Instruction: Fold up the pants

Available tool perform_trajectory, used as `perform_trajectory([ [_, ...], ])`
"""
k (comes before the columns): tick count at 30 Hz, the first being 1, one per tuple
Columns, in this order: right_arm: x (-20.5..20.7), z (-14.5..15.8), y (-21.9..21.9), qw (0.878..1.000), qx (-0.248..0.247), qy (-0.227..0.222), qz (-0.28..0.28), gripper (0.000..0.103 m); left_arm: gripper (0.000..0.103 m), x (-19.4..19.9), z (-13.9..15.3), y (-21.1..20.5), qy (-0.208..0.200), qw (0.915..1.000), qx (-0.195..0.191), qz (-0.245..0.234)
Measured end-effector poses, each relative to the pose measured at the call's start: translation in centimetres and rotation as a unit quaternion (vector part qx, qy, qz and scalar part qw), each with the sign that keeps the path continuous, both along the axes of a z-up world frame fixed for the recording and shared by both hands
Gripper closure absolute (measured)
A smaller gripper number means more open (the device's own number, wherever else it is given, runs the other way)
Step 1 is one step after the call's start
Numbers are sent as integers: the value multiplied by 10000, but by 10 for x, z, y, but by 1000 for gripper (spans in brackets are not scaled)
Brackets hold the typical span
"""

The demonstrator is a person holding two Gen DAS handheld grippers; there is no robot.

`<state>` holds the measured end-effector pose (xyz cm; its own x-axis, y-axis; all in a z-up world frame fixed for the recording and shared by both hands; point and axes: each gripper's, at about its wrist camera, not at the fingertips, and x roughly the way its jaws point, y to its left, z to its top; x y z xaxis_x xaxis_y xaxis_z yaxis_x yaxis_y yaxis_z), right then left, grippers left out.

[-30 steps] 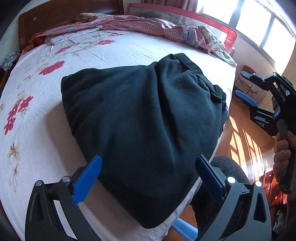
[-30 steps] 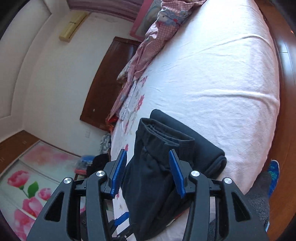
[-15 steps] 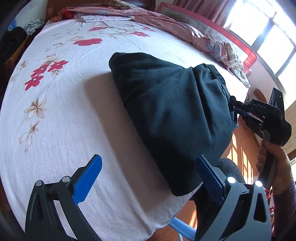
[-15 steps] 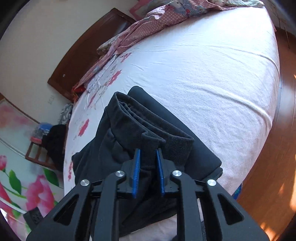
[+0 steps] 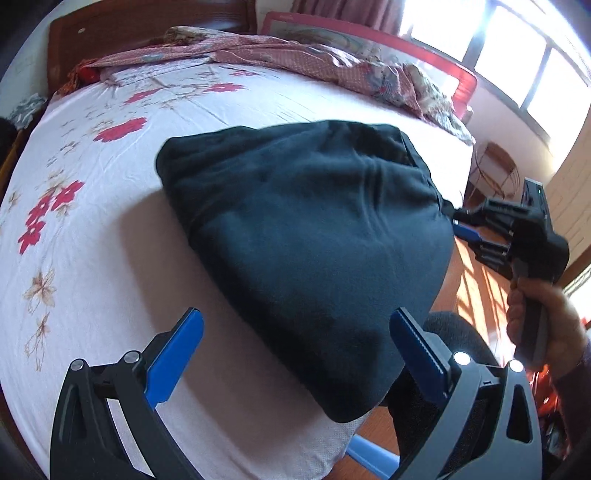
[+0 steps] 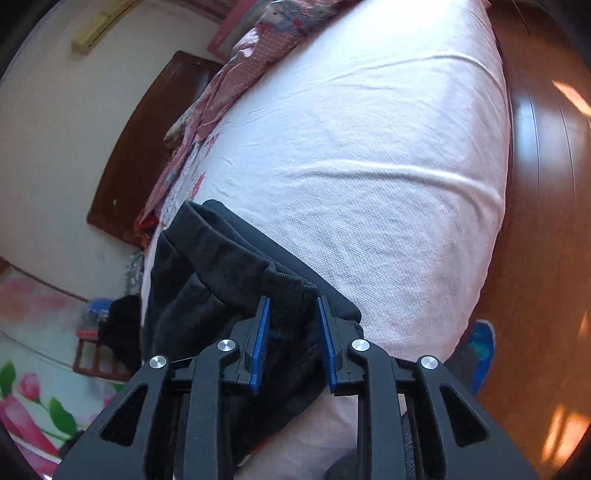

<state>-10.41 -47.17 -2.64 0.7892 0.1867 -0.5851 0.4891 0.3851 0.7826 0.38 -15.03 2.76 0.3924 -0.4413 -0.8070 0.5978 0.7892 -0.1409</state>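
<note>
Dark folded pants point(image 5: 314, 251) lie on the white flowered bed point(image 5: 110, 258), their near end at the bed's edge. My left gripper point(image 5: 295, 343) is open and empty, its blue fingers astride the near end of the pants, just short of it. My right gripper point(image 6: 291, 328) has its jaws close together around the thick waistband fold of the pants point(image 6: 221, 273). In the left wrist view the right gripper point(image 5: 458, 218) reaches in at the pants' right edge.
A pink patterned quilt point(image 5: 295, 55) is bunched along the far side of the bed by the wooden headboard point(image 5: 147, 22). Wooden floor point(image 6: 546, 221) runs beside the bed. A wire stool point(image 5: 495, 170) stands near the window.
The right gripper closed on the waistband a second ago and now its jaws stand slightly wider, still around the fold. The left gripper has shifted its view back over the pants, still open.
</note>
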Motion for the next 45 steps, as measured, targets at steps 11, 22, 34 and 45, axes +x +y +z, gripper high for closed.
perform_trajectory([
  [11, 36, 107, 32, 9840, -664, -1476, 739, 62, 2, -24, 17, -15, -615, 9975, -262, -226],
  [22, 123, 15, -1, 9916, -20, -896, 933, 103, 2, -42, -8, -62, -614, 9945, 22, -845],
  [34, 53, 68, 0, 9880, 20, -1315, 812, 64, 2, -27, 53, -16, -1983, 9755, 178, -934],
  [45, 6, -9, 7, 9914, 755, -616, 874, 103, 2, 133, -1, -44, -1318, 9847, 1104, -270],
])
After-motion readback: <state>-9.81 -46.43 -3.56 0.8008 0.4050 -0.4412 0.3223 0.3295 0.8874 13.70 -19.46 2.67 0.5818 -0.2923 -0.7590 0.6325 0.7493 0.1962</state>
